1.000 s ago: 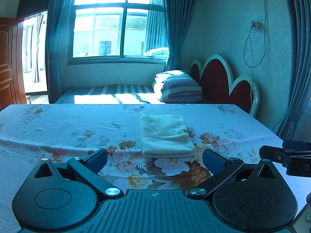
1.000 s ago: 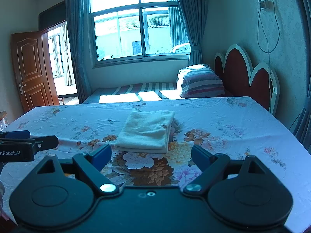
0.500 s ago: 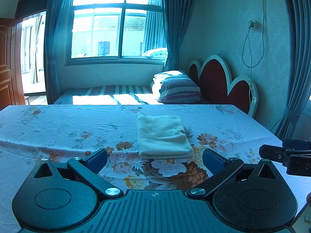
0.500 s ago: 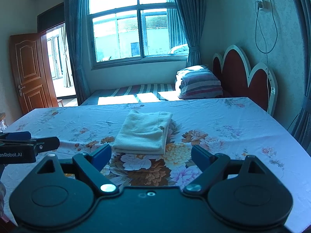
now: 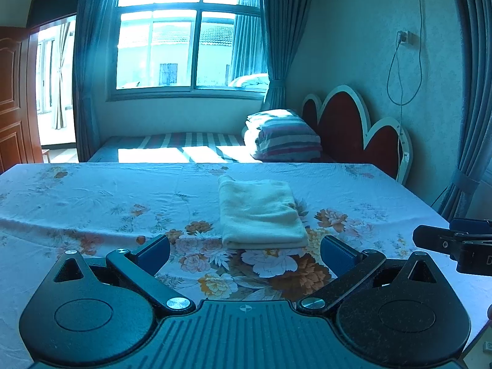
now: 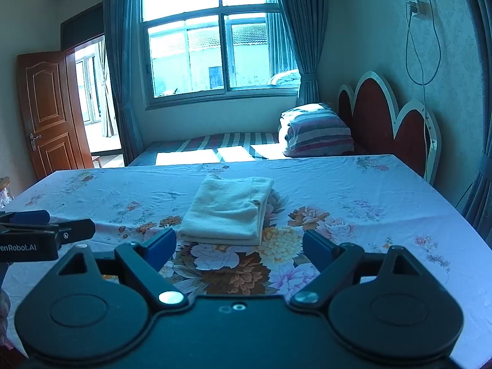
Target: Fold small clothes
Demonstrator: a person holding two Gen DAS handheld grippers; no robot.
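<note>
A cream garment [image 5: 259, 213] [image 6: 229, 210] lies folded into a neat rectangle on the flowered tablecloth [image 5: 92, 203] [image 6: 353, 190], near the middle of the table. My left gripper [image 5: 244, 253] hovers just short of the garment's near edge, open, nothing between its blue pads. My right gripper [image 6: 240, 246] sits the same way, open and empty, a little short of the fold. In each wrist view the other gripper's fingers [image 5: 455, 240] [image 6: 46, 230] show at the side, apart from the cloth.
Beyond the table's far edge stands a striped bed [image 5: 172, 149] with a stack of folded striped bedding [image 5: 284, 136] and a red scalloped headboard [image 5: 353, 129]. A wooden door [image 6: 49, 110] is at the left, curtains and a window behind.
</note>
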